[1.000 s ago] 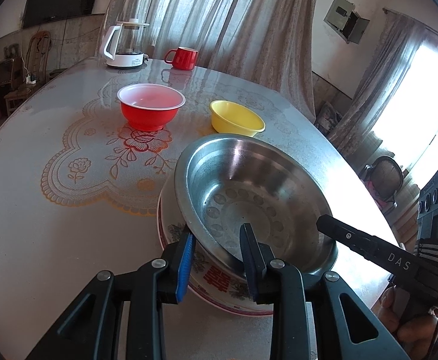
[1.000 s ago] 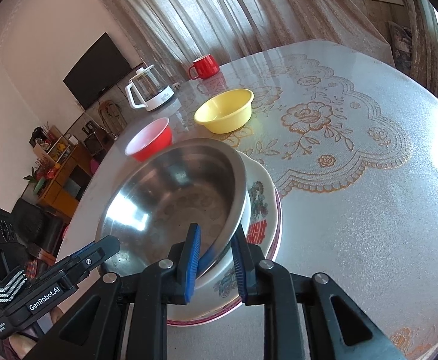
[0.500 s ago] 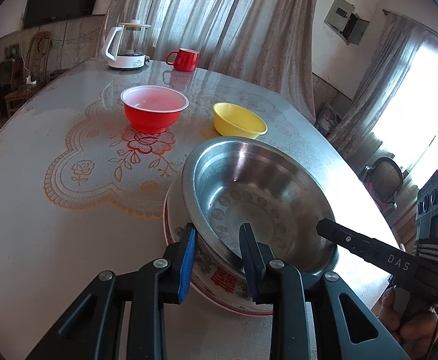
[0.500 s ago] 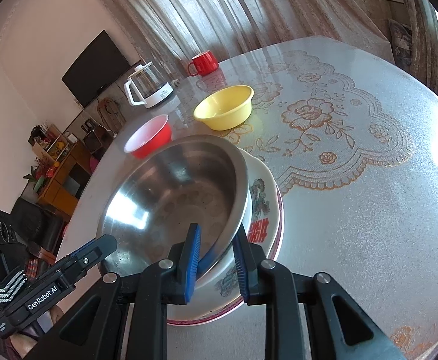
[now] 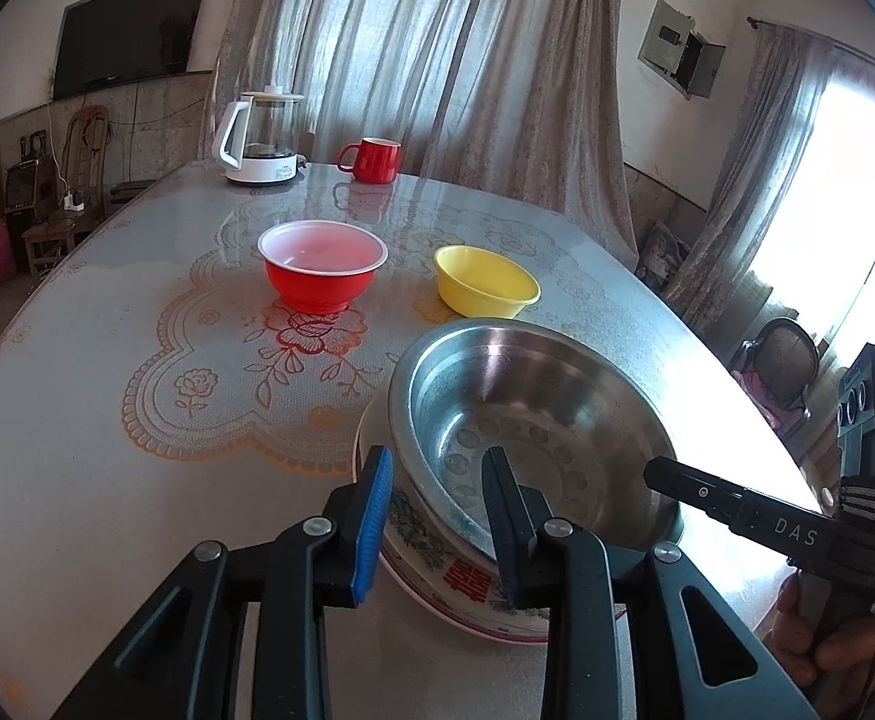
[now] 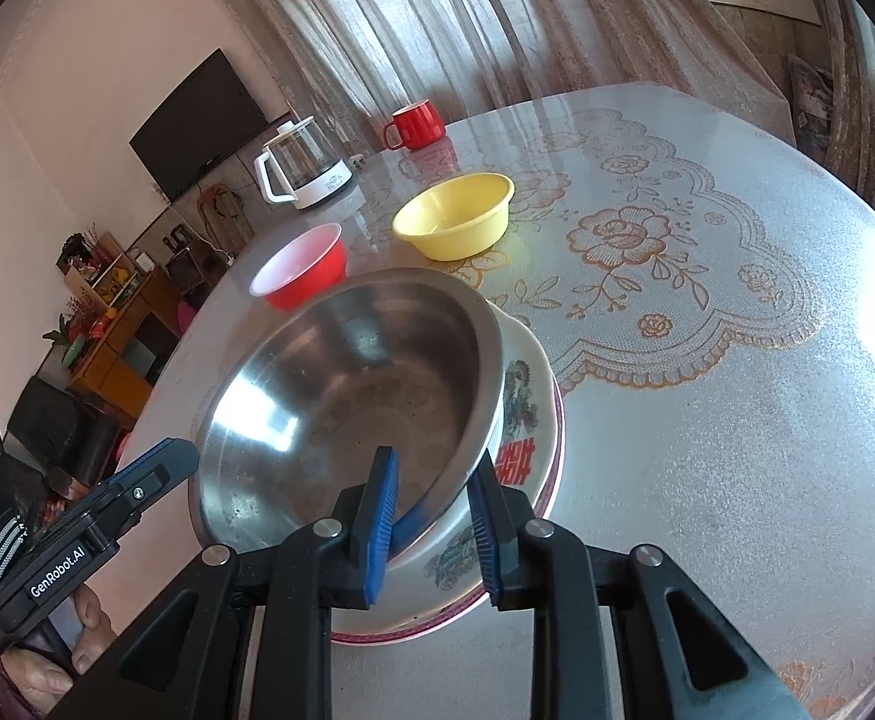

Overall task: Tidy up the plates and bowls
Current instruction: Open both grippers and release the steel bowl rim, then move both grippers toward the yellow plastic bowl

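A steel bowl (image 5: 533, 420) (image 6: 347, 390) sits nested in a white floral enamel bowl (image 5: 431, 552) (image 6: 521, 420) on the table, tilted slightly. My left gripper (image 5: 437, 492) straddles the near rims of both bowls, jaws a little apart around them. My right gripper (image 6: 431, 504) straddles the rims from the other side, its jaws also around them. A red bowl (image 5: 322, 264) (image 6: 302, 267) and a yellow bowl (image 5: 485, 281) (image 6: 454, 215) stand farther back on the table.
A glass kettle (image 5: 260, 137) (image 6: 305, 168) and a red mug (image 5: 374, 159) (image 6: 414, 125) stand at the table's far edge. The table (image 5: 77, 420) has a lace-pattern cover. Curtains hang behind; a chair stands at the right (image 5: 785, 360).
Both grippers' jaws have widened slightly around the bowl rims. The left camera has pulled back a little; the stacked bowls look settled on the table.
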Demonstrator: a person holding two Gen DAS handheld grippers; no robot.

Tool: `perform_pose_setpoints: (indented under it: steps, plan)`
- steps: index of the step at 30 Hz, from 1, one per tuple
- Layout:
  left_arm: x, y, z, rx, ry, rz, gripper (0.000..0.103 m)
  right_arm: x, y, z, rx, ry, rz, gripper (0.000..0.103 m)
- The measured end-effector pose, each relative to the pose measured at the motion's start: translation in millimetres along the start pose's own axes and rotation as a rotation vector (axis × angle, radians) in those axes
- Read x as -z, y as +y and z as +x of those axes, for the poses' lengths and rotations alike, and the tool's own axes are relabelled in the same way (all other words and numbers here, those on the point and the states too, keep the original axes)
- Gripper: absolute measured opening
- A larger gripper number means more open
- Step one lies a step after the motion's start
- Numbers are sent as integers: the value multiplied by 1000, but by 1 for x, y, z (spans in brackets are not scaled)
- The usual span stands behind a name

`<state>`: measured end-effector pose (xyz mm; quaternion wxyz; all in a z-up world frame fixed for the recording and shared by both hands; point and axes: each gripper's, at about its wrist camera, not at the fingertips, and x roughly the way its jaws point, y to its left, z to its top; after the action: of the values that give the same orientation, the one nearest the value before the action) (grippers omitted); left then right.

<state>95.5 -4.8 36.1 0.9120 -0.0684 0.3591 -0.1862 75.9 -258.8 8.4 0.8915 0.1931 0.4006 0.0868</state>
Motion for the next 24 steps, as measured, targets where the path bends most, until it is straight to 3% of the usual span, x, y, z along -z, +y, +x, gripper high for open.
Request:
perform_pose_setpoints:
  steps: [4, 11, 16, 20, 24]
  plan:
    - [-4, 9, -2, -26, -34, -49, 49, -2, -4, -5, -16, -13, 14, 28]
    - [-12, 22, -5, -82, -83, -115, 55, -6, -11, -27, -43, -83, -5, 29]
    - [-17, 25, -4, -103, -84, -105, 56, -14, -19, -46, -53, -134, -14, 29]
    - [-22, 25, -4, -129, -87, -75, 60, -22, -33, -56, -13, -158, -9, 29]
    - [-26, 23, -1, -142, -78, -44, 61, -31, -49, -65, 121, -184, -44, 29]
